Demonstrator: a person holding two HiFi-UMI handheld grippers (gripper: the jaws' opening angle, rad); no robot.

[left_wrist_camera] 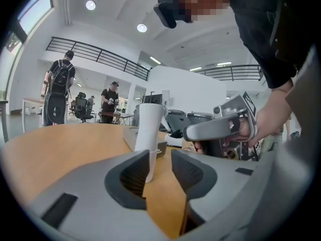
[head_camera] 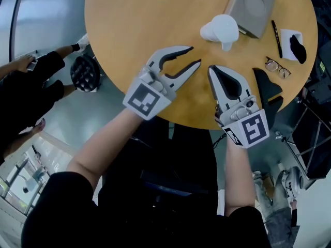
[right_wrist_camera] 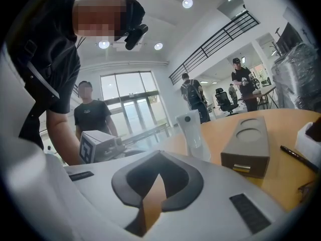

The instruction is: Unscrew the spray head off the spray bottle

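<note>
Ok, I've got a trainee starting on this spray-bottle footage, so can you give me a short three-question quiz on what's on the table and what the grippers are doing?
1. True or false: the right gripper is clamped on the spray bottle.
2. Which of these lies on the table near the glasses? A) a pen B) a mug C) a keyboard
3. Which gripper's jaws stand apart?

Key
1. False: it is shut but empty, and the bottle stands upright, apart from it.
2. A
3. The left gripper.
</note>
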